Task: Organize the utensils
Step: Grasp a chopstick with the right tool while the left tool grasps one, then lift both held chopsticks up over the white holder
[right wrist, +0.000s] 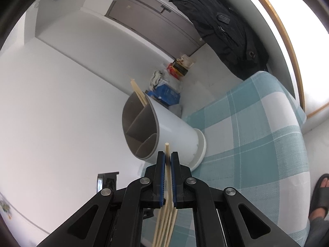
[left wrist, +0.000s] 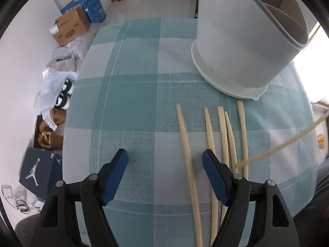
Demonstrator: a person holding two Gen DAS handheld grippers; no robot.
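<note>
Several pale wooden chopsticks (left wrist: 223, 135) lie side by side on the blue-and-white checked tablecloth (left wrist: 131, 94). My left gripper (left wrist: 165, 156) is open and empty just above the cloth; one chopstick (left wrist: 186, 140) lies between its fingers. A white divided utensil holder (left wrist: 244, 39) stands behind them. My right gripper (right wrist: 168, 157) is shut on a chopstick (right wrist: 167, 147), held in the air close to the holder's rim (right wrist: 141, 127). This held chopstick crosses the right of the left wrist view (left wrist: 292, 142). Two chopsticks (right wrist: 138, 91) stand in the holder's far compartment.
Cardboard boxes (left wrist: 70, 27), plastic bags (left wrist: 55, 82), shoes and a shoe box (left wrist: 40, 174) lie on the floor left of the table. A dark jacket (right wrist: 222, 24) hangs by the window. A sandalled foot (right wrist: 320, 193) is at the table's right.
</note>
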